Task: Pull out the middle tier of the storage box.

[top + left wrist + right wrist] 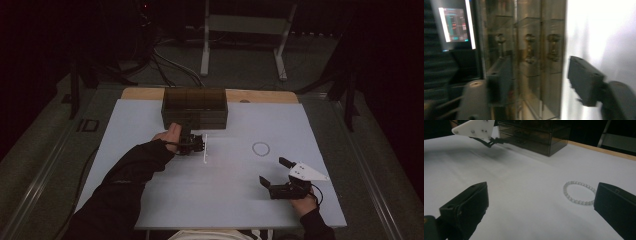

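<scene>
- The step in hand is judged to be the taking of a drawer handle; the left gripper (190, 137) is held close against the front of the drawer box (195, 107), which stands at 12 o'clock from it, at the far edge of the tabletop (225, 200).
- The left jaws are seen part-way closed, with nothing pressed between the pads; the middle handle (530, 47) is to be centred between them before they are closed, since three handles sit side by side and a neighbour could be caught instead.
- The handle is best gripped squarely and the pull kept straight along the drawer's line; the light box is judged likely to slide if it is tugged at an angle.
- The right gripper (271, 170) is rested at 4 o'clock on the tabletop, jaws spread wide and empty; the bracelet (260, 148) lies at 11 o'clock from it, apart from both grippers.
- In the left gripper view, rolled on its side, the handles and the drawer fronts are shown, blurred, and a lit monitor (455, 25) at 10 o'clock; the handles cannot be made out in the high view.
- In the right gripper view the bracelet's single beads (579, 193) are shown; in the high view it is seen as a plain ring.
</scene>
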{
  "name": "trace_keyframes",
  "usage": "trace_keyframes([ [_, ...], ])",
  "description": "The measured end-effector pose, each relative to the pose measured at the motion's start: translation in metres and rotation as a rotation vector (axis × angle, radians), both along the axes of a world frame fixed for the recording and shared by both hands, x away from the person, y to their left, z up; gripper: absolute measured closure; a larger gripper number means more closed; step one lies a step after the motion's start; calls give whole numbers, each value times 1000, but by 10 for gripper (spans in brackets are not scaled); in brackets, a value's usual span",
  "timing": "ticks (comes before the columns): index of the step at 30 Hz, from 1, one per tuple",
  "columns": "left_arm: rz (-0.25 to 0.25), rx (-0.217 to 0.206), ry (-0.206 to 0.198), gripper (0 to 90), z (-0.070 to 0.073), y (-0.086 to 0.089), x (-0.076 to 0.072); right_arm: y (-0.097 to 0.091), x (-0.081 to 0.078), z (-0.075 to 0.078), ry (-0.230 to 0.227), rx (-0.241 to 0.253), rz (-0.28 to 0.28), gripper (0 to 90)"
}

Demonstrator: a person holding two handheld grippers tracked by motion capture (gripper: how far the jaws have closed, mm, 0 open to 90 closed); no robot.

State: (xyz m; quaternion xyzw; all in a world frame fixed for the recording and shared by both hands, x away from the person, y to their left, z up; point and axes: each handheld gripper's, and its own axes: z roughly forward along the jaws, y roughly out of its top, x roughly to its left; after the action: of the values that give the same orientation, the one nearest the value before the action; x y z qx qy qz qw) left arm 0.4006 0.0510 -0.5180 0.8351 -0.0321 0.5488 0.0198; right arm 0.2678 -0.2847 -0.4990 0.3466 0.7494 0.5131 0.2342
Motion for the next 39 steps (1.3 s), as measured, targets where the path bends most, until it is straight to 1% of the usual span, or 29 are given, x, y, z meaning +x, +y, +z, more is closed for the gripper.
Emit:
trace_keyframes([
  [1,11,-5,-12,449,-1,0,0,0,0,0,0,0,0,0],
  [2,12,0,-11,467,-1,0,2,0,0,0,0,0,1,0],
  [3,17,6,-23,470,-1,-1,2,0,0,0,0,0,1,0],
  [4,9,10,-39,493,-2,-1,4,0,0,0,0,0,1,0],
  [6,20,36,-51,516,-2,-2,5,0,0,0,-1,1,1,0],
  [7,12,31,-63,533,-4,-2,6,0,0,0,0,2,0,0],
  [8,17,43,-75,545,-4,-2,6,0,0,0,0,2,-1,0],
  [10,31,54,-73,563,-5,-4,8,0,0,0,2,3,0,0],
  [11,23,52,-84,583,-6,-4,9,0,0,0,0,2,0,0],
  [12,27,64,-87,602,-6,-4,10,0,0,0,1,2,0,0],
  [13,37,62,-88,618,-6,-4,11,0,0,0,1,3,0,0],
  [16,32,55,-88,645,-7,-4,12,0,0,0,2,4,-1,0],
  [18,32,57,-90,659,-7,-4,12,0,0,0,2,5,0,0],
  [19,34,58,-84,671,-7,-4,13,0,0,0,2,5,-1,0],
  [21,39,65,-88,677,-8,-4,14,0,0,0,2,5,-1,0],
  [22,53,62,-87,688,-9,-4,14,0,0,0,1,5,-1,0],
  [23,57,65,-85,689,-9,-4,15,0,0,0,2,4,-1,0],
  [24,47,64,-96,689,-10,-4,16,0,0,0,4,5,0,0],
  [26,54,63,-98,689,-11,-4,17,0,0,0,5,4,0,0],
  [27,57,73,-97,689,-11,-4,17,0,0,0,5,5,0,0],
  [28,58,73,-93,689,-11,-4,18,0,0,0,5,4,0,0],
  [31,54,70,-103,704,-13,-3,19,-1,0,0,5,3,-1,0],
  [32,64,68,-101,705,-12,-4,19,-1,0,0,5,4,-1,0],
  [33,59,61,-101,706,-13,-5,19,-1,0,0,4,4,-2,0],
  [34,50,66,-105,706,-12,-5,20,-1,0,0,5,4,-1,0],
  [36,49,65,-106,710,-12,-7,20,0,0,0,6,2,-1,0],
  [38,37,81,-117,714,-13,-7,20,0,0,0,8,1,1,0],
  [39,43,78,-116,714,-14,-7,19,0,0,0,8,0,1,0],
])
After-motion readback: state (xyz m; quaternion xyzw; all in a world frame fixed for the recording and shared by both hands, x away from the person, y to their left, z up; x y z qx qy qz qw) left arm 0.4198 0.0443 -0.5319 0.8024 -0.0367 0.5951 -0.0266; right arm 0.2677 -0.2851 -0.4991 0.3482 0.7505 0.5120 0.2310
